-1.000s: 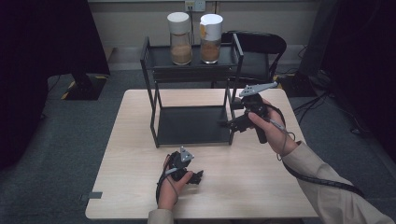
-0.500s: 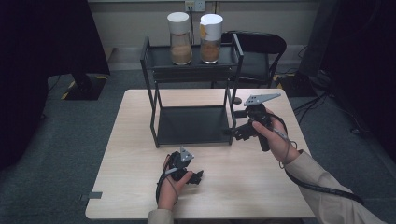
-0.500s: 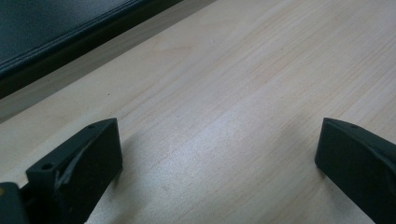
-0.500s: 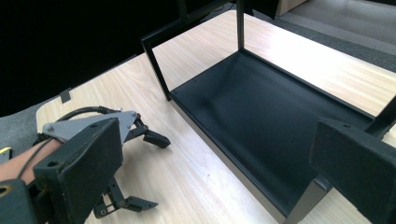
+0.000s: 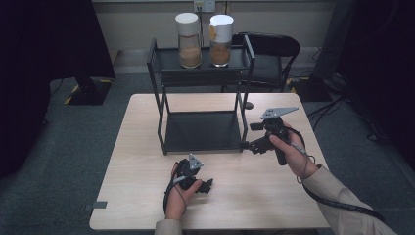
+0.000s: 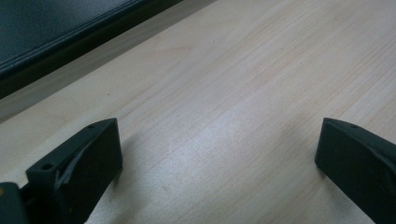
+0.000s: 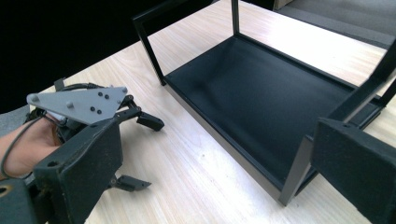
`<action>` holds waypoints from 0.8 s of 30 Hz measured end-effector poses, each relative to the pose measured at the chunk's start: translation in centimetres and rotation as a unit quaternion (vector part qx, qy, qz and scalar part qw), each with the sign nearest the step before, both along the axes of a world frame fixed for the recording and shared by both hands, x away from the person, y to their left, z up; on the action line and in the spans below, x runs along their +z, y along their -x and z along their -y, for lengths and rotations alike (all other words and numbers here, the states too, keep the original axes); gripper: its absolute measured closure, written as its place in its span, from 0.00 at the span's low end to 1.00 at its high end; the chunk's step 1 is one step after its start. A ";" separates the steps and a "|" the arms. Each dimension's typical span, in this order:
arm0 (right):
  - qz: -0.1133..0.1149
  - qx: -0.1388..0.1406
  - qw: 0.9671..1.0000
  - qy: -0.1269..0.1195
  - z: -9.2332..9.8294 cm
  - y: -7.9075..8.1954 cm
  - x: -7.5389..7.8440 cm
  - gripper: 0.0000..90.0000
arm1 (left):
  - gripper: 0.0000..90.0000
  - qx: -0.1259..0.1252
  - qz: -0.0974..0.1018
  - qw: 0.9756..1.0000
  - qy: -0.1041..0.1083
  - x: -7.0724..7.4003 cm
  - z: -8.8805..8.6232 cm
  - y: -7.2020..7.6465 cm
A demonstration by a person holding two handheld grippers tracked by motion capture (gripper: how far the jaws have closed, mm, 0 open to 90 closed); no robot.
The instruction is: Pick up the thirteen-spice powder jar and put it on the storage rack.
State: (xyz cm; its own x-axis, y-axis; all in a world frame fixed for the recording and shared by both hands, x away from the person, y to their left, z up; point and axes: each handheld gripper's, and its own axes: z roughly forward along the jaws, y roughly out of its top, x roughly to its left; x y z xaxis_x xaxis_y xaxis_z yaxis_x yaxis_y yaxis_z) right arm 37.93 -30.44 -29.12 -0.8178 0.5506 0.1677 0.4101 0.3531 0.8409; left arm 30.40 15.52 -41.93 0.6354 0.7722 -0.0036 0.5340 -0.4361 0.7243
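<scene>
A black two-tier rack [image 5: 161, 105] stands at the middle back of the pale wooden table [image 5: 254, 196]. On its top shelf are two clear jars with white lids, one [image 5: 188, 41] to the left of the other [image 5: 220, 41], each partly filled with brown stuff. The bare lower shelf [image 7: 261, 88] lies ahead of my right gripper [image 5: 248, 136], which hovers open beside the rack's front right leg [image 7: 294, 175]. My left gripper [image 5: 206, 185] rests open on the table in front of the rack, with bare wood between its jaws [image 6: 219, 135].
A black chair [image 5: 274, 49] stands behind the table at the right. Cables [image 5: 337, 105] run across the grey floor on the right. Dark shapes flank the room on both sides. In the right gripper view, the left gripper [image 7: 153, 155] and its grey plate [image 7: 79, 105] lie at the left.
My right gripper has drifted down and a little toward the person, away from the rack's right side. The left gripper has stayed put.
</scene>
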 end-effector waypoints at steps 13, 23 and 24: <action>-0.002 -0.009 1.000 0.006 1.6 0.7 -2.3 0.02 | 0.00 0.000 0.000 1.000 0.000 0.0 0.0 0.0; -0.007 -0.017 1.000 0.012 2.8 1.0 -3.9 0.02 | 0.00 0.000 0.000 1.000 0.000 0.0 0.0 0.0; -0.008 -0.016 1.000 0.012 2.9 1.0 -4.1 0.02 | 0.00 0.000 0.000 1.000 0.000 0.0 0.0 0.0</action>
State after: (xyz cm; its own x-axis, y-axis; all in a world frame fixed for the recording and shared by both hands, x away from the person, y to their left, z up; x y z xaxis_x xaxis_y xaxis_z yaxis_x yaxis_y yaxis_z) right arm 36.93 -33.36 -33.19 -0.7967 0.5808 0.1673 0.4348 0.3585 0.8261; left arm 30.40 15.52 -41.92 0.6356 0.7720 -0.0031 0.5339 -0.4366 0.7241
